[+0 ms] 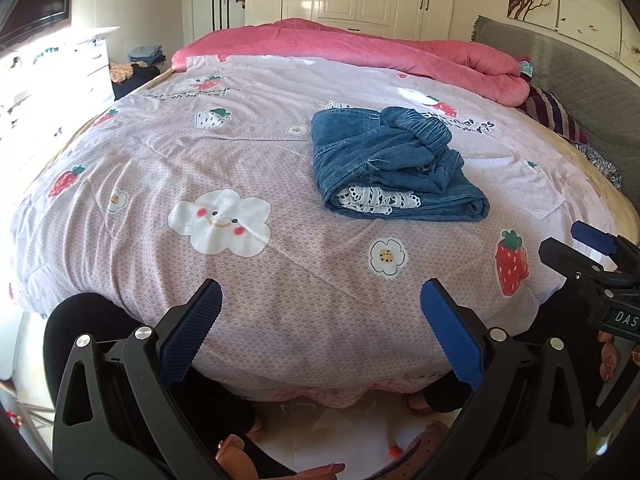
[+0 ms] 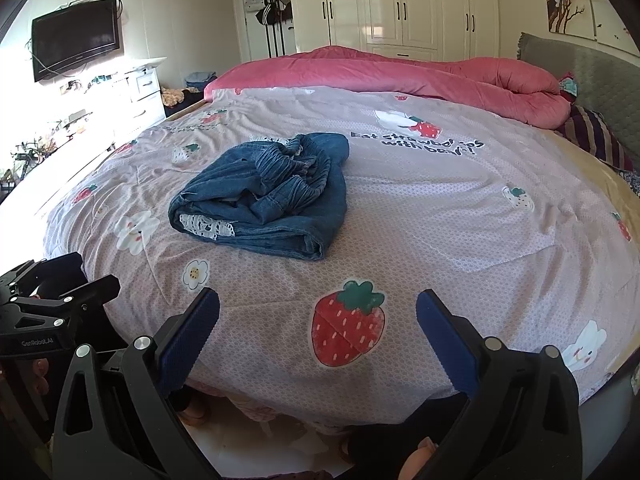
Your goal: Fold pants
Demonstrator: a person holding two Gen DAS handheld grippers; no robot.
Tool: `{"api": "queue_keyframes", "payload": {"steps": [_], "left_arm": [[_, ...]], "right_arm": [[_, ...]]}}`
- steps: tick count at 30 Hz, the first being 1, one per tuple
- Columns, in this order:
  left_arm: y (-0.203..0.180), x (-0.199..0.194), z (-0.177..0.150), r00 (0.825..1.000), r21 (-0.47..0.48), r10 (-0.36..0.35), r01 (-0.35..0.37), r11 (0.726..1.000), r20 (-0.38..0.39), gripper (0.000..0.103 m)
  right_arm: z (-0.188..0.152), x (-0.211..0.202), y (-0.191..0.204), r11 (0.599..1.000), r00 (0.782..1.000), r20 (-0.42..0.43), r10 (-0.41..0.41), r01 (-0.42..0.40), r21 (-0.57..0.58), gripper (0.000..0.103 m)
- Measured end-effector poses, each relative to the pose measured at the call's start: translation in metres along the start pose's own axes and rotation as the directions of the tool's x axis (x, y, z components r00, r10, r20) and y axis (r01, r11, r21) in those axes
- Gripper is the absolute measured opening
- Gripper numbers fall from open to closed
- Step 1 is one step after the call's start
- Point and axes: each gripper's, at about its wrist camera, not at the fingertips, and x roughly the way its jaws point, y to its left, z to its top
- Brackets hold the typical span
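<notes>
Blue denim pants point(image 1: 392, 164) with white lace trim lie folded in a compact bundle on the pink strawberry-print bedspread point(image 1: 240, 160). The elastic waistband sits bunched on top. They also show in the right wrist view point(image 2: 272, 196). My left gripper point(image 1: 320, 304) is open and empty, held back over the near edge of the bed, well short of the pants. My right gripper point(image 2: 318, 308) is open and empty, also at the near bed edge. Each gripper shows in the other's view: the right one point(image 1: 592, 252), the left one point(image 2: 56, 292).
A rolled pink quilt point(image 1: 360, 48) lies along the far side of the bed. A grey headboard point(image 1: 580, 76) and striped pillow point(image 1: 556, 116) are at right. A white dresser point(image 2: 140, 92) and wall TV point(image 2: 76, 40) stand left. Wardrobes point(image 2: 400, 4) line the back wall.
</notes>
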Motion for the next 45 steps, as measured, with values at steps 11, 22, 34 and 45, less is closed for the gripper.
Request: {"api": "queue_keyframes", "payload": {"steps": [11, 22, 34, 45], "left_arm": [[0.000, 0.001, 0.000, 1.000, 0.001, -0.009, 0.009, 1.000, -0.012, 0.094], [0.003, 0.001, 0.002, 0.998, -0.026, -0.039, 0.038, 0.999, -0.043, 0.094], [0.022, 0.013, 0.035, 0.999, -0.083, -0.033, 0.031, 0.996, -0.033, 0.093], [0.144, 0.109, 0.113, 0.973, -0.179, 0.192, -0.213, 0.960, -0.130, 0.094]], "right_arm": [[-0.001, 0.001, 0.003, 1.000, 1.000, -0.006, -0.002, 0.002, 0.000, 0.098], [-0.003, 0.006, -0.003, 1.000, 1.000, -0.014, -0.007, 0.007, 0.017, 0.098], [0.000, 0.026, -0.029, 0.998, 0.999, -0.037, -0.024, 0.025, 0.052, 0.098], [0.051, 0.071, -0.142, 0.964, 0.976, -0.054, -0.211, 0.217, 0.151, 0.098]]}}
